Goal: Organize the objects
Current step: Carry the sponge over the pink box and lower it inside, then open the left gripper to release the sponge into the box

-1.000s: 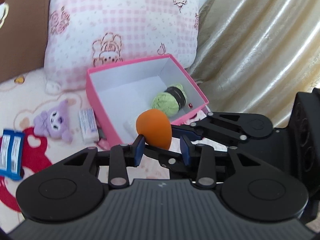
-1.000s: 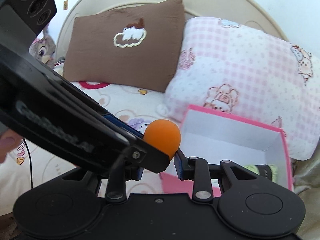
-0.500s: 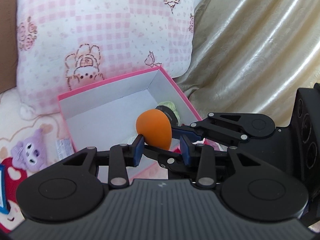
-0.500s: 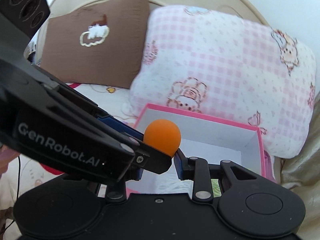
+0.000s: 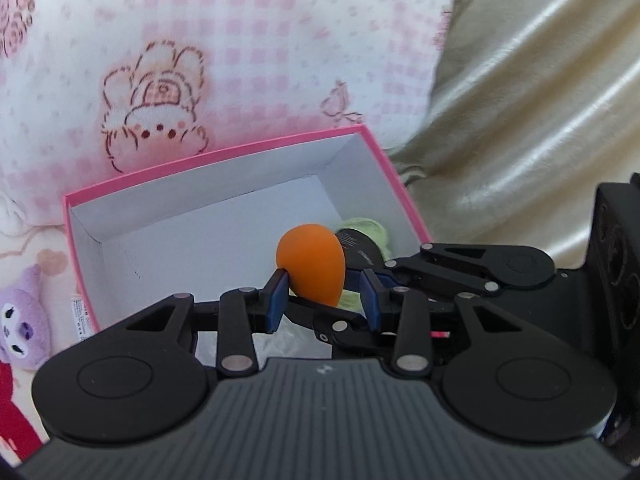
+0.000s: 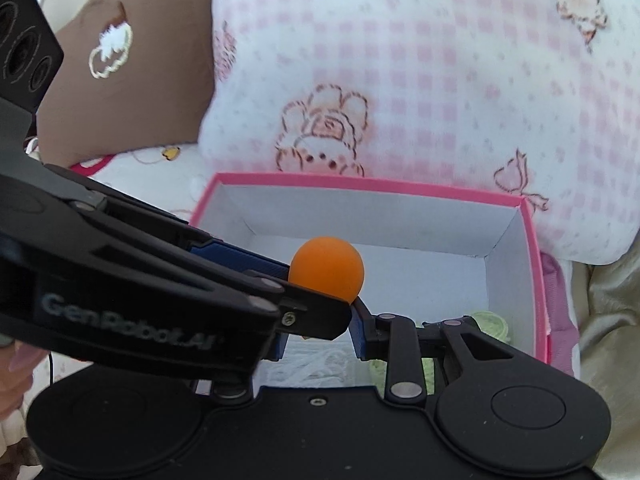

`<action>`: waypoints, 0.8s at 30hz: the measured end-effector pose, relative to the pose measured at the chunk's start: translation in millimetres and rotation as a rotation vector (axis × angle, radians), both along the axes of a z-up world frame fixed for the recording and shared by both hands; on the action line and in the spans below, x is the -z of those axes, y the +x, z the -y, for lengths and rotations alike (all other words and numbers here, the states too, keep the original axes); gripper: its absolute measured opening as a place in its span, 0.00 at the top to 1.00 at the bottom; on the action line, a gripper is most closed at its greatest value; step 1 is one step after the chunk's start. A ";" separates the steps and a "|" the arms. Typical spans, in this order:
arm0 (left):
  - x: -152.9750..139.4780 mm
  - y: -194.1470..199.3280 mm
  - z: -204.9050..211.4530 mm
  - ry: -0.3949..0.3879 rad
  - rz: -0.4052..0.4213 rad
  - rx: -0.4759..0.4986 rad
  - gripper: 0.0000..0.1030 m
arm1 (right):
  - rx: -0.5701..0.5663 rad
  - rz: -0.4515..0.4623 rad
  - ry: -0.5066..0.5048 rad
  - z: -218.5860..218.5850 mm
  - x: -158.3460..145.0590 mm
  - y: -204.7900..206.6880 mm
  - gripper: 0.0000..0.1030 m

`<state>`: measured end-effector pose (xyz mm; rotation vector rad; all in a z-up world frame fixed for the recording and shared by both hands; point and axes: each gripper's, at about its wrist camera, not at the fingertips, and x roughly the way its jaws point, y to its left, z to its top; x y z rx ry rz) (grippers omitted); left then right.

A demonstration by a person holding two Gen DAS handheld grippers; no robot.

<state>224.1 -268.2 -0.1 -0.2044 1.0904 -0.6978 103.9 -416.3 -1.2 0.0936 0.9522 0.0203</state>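
Behind the box (image 5: 384, 168) a pink-checked pillow (image 5: 224, 40) with a bear print fills the far side; the right wrist view also shows a brown pillow (image 6: 132, 80) to its left, and a beige satin cloth (image 5: 532, 92) lies to the right of the box. Left of the box, on the printed bedsheet (image 5: 28, 240), sits a purple plush toy (image 5: 24, 320), with a small white packet (image 5: 82, 316) just beside the box's near-left wall. Inside, at the near-right corner, lies a green yarn ball (image 5: 366, 226) with a dark band, partly hidden by the grippers. Something pale and crinkled lies on the box floor near the fingers; what it is cannot be told.

Both grippers meet over the box's near part and block much of its floor. The left gripper (image 5: 322, 300) and the right gripper (image 6: 320, 330) are both clenched on one orange sponge (image 5: 311, 264): in the right view the left gripper's arm crosses from the left, covering the right gripper's left finger.

The sponge is egg-shaped, long axis roughly upright, its rounded broad end up and its narrower end down between the blue pads (image 5: 276, 300). Smooth, matte, plain orange, it hangs above the white interior without touching the floor.
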 end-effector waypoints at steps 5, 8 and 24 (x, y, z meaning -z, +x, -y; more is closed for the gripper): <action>30.4 19.9 4.0 -0.034 -0.047 -0.070 0.65 | -0.050 -0.026 -0.070 8.2 22.4 20.3 0.66; 46.8 30.7 4.6 -0.062 -0.099 -0.097 0.65 | -0.007 -0.080 0.015 26.2 37.3 32.6 0.66; 86.8 38.4 9.1 -0.096 -0.225 -0.142 0.68 | -0.044 -0.131 -0.042 31.8 65.7 33.0 0.66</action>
